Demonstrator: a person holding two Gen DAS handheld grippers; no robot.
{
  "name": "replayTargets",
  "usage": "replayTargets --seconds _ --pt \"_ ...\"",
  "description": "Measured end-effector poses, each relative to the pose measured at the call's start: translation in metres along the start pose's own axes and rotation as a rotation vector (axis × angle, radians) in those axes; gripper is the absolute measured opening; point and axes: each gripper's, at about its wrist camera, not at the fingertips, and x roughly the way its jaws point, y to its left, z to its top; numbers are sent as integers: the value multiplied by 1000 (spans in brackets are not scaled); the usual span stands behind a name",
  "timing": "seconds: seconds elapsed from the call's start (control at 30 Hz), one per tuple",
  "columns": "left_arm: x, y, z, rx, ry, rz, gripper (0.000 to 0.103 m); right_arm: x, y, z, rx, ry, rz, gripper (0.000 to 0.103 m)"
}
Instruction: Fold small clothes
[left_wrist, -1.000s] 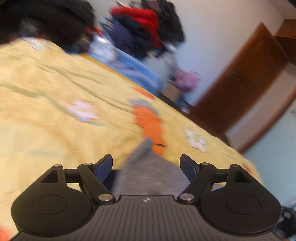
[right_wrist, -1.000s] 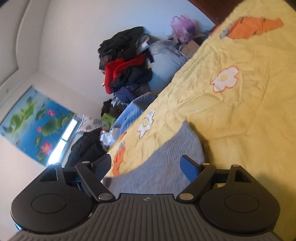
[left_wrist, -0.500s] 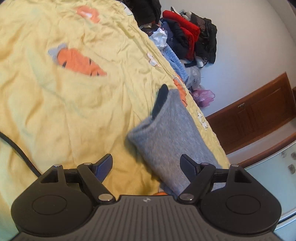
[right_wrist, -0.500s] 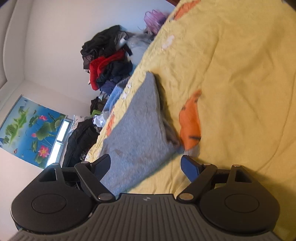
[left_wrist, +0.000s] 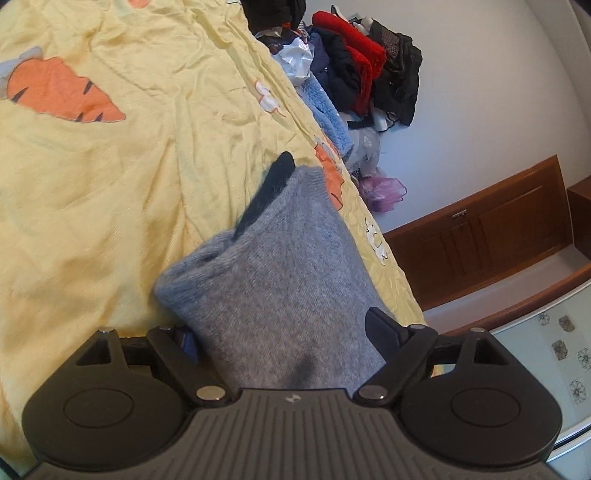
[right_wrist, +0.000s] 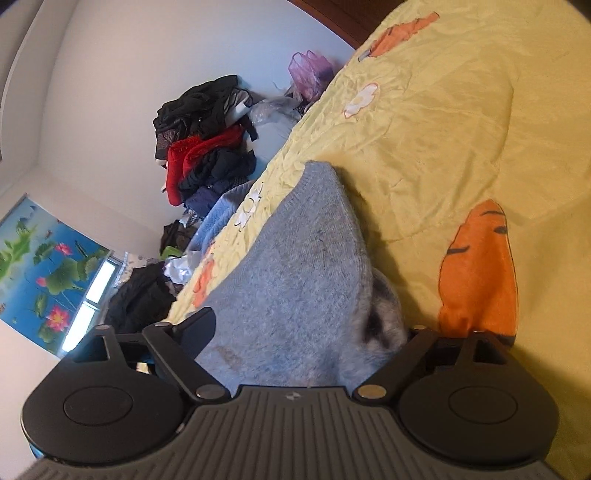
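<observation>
A small grey knit garment (left_wrist: 280, 280) lies folded on a yellow bedsheet (left_wrist: 110, 184) with carrot and flower prints. A black part (left_wrist: 273, 184) sticks out at its far edge. My left gripper (left_wrist: 284, 332) is open, its fingers either side of the garment's near end. In the right wrist view the same grey garment (right_wrist: 295, 280) lies between the fingers of my right gripper (right_wrist: 306, 328), which is open too; its right finger is hidden behind the fuzzy grey and black edge (right_wrist: 380, 317).
A heap of dark and red clothes (left_wrist: 362, 66) is piled beyond the bed's far edge against the wall, with a purple plastic bag (left_wrist: 380, 188). A brown wooden cabinet (left_wrist: 498, 229) stands by the wall. A lotus poster (right_wrist: 40, 266) hangs beside a window.
Both grippers have dropped closer to the grey garment, which now fills the space between their fingers. The garment has gone from lifted and moving to lying folded on the sheet.
</observation>
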Motion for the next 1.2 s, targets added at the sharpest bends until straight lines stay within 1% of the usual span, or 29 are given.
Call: replayTargets --seconds 0.03,0.07,0.1,0.13,0.17,0.2,0.27,0.37,0.5,0.57,0.63,0.7,0.77,0.83,0.93,1.0,1.03,1.07,1.1,1.13,1.17,1.2 --pt "1 0 -1 5 5 11 65 3 0 0 -9 -3 -13 76" --pt "3 2 -1 3 11 20 60 5 -1 1 -7 4 -14 66" --pt "3 5 0 -3 6 23 52 10 -5 1 9 22 -5 60" --pt "4 6 1 -7 6 31 38 12 -8 2 23 31 -4 47" --pt "5 9 2 -12 12 50 26 14 -11 2 38 35 -9 25" --pt "8 11 3 -14 28 72 7 17 -15 1 54 41 -5 15" --pt "10 12 4 3 37 85 7 18 -21 0 92 29 14 16" --pt "-1 -4 8 68 5 86 6 13 -14 1 77 -2 33 15" --pt "-30 -23 12 100 -29 51 5 -5 4 9 59 -34 97 15" --pt "-48 -27 11 109 -27 32 5 -19 12 11 39 -34 125 15" --pt "-69 -27 8 112 -20 -3 5 -33 17 10 20 -18 156 15" --pt "-92 -23 -1 126 -16 -13 5 -52 18 5 15 2 175 15" --pt "-116 -13 -14 136 7 -19 5 -74 17 -3 19 31 204 15" --pt "-136 3 -29 152 34 12 5 -101 10 -17 31 64 213 15" --pt "-155 38 -50 137 94 86 5 -136 -8 -43 44 121 182 15" --pt "-158 55 -61 152 123 145 5 -148 -19 -59 20 176 118 21" --pt "-160 58 -64 181 125 180 6 -153 -26 -65 28 189 98 28" --pt "-163 59 -65 218 130 194 7 -159 -32 -68 44 192 79 44" --pt "-170 56 -63 262 122 208 8 -167 -36 -66 50 173 55 52" --pt "-178 52 -61 303 98 231 11 -177 -37 -60 43 128 35 62" --pt "-186 46 -57 349 64 246 12 -186 -36 -54 23 76 27 70" --pt "-193 38 -51 395 29 253 17 -193 -35 -44 0 33 29 74"
